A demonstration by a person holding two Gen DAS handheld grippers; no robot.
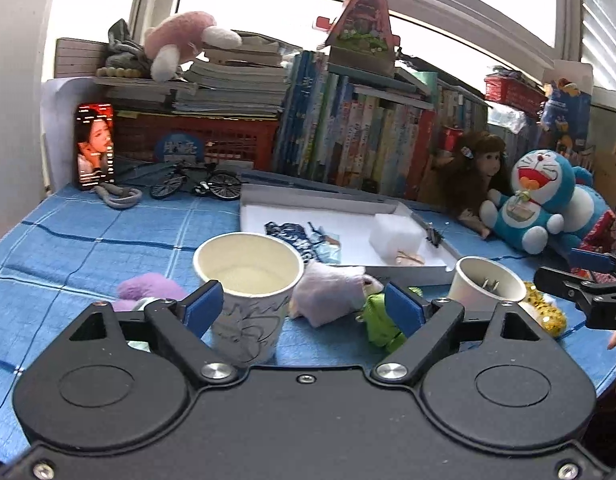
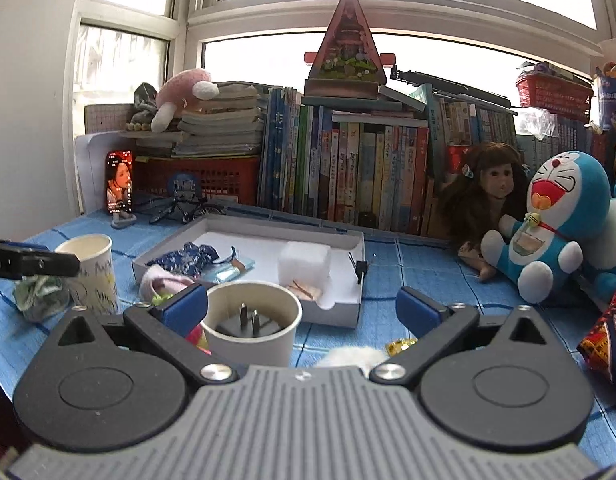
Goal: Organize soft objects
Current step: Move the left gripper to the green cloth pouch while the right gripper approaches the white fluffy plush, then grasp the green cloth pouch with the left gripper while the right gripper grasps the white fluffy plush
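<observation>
My left gripper (image 1: 303,306) is open and empty, its jaws wide apart around an empty paper cup (image 1: 247,292) with a drawing on it. Soft toys lie on the blue cloth around it: a purple plush (image 1: 147,290), a pale pink pouch (image 1: 332,294) and a green plush (image 1: 382,320). My right gripper (image 2: 301,306) is open and empty, with a second paper cup (image 2: 251,328) holding a metal-pronged plug between its jaws. A white fluffy thing (image 2: 354,358) and a gold item (image 2: 400,346) lie just below it.
A shallow white box (image 2: 348,268) holds a dark floral cloth (image 2: 185,260), a foam block and small items. A Doraemon plush (image 2: 556,236) and a doll (image 2: 488,200) sit at the right. Books, a red basket, a phone (image 1: 95,146) and a model bicycle line the back.
</observation>
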